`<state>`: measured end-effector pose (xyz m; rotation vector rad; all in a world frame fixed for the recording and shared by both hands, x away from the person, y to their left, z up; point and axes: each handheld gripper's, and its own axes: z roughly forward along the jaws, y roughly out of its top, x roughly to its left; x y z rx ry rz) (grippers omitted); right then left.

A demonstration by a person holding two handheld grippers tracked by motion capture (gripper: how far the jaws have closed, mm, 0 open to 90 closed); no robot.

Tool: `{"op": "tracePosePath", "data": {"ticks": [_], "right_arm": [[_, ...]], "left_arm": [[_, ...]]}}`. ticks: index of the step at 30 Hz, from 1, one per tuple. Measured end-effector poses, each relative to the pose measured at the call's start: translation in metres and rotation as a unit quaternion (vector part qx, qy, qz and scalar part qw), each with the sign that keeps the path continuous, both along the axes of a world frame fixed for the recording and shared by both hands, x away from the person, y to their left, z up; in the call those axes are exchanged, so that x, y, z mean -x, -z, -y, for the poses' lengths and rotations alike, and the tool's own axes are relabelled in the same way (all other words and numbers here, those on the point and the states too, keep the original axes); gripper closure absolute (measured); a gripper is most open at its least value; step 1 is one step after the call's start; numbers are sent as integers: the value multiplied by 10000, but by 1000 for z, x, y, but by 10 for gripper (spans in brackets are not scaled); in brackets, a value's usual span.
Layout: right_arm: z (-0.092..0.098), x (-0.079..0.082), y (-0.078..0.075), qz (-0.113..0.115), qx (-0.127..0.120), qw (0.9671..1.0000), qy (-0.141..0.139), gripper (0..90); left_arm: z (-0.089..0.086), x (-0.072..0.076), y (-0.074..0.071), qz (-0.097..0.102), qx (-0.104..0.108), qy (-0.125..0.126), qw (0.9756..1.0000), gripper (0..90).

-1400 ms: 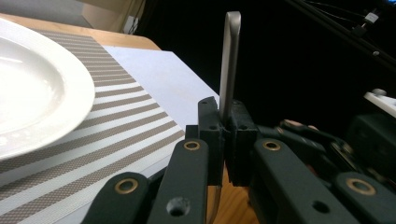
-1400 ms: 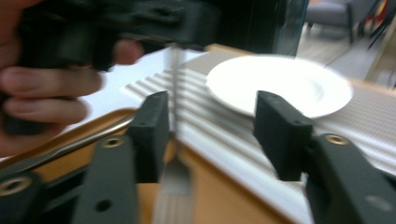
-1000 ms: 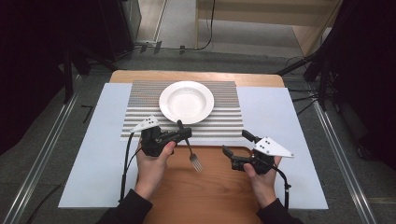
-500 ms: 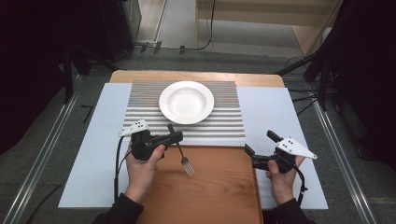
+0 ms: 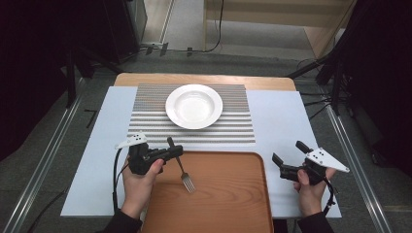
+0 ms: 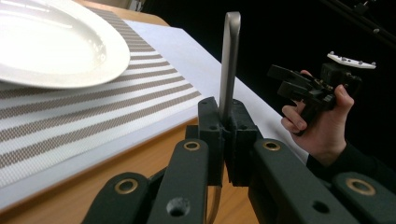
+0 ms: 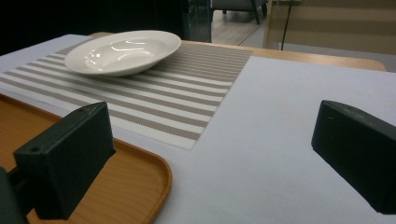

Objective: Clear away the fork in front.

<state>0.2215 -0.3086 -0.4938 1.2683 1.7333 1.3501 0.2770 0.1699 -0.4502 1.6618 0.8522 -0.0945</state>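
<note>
Currently the left gripper [image 5: 170,152] pinches the fork [image 5: 181,169] mid-handle over the tray [image 5: 233,204], tines drooping, so it could pivot or slip; the right gripper [image 5: 287,159], beside the tray, gapes empty.

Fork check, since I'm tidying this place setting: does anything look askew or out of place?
Nothing spilled or damaged. The fork isn't laid down: the left gripper clamps its handle, tines hanging over the tray.
</note>
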Motion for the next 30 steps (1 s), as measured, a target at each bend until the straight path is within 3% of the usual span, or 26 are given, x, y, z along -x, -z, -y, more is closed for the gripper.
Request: {"op": "tracePosePath", "data": {"ticks": [5,9,17,20,27,30], "right_arm": [[12,6,5,2,120,9999,117,0],[23,11,9,-38,11,9998,205,0],[37,20,15,-48,100,9995,290,0],[42,22,16,-72,55,9994,341,0],[48,23,16,-33,80,9990,429,0],[49,22,18,-16,81,9990,438,0]], "left_arm": [[-8,5,6,-108,27,68,9999,857],[-15,10,11,-198,66,81,9998,857],[-28,16,15,-346,135,98,9993,857],[-33,19,18,-495,251,172,9983,857],[-35,22,23,-740,100,418,9963,857],[-33,19,27,-920,90,516,9944,857]]}}
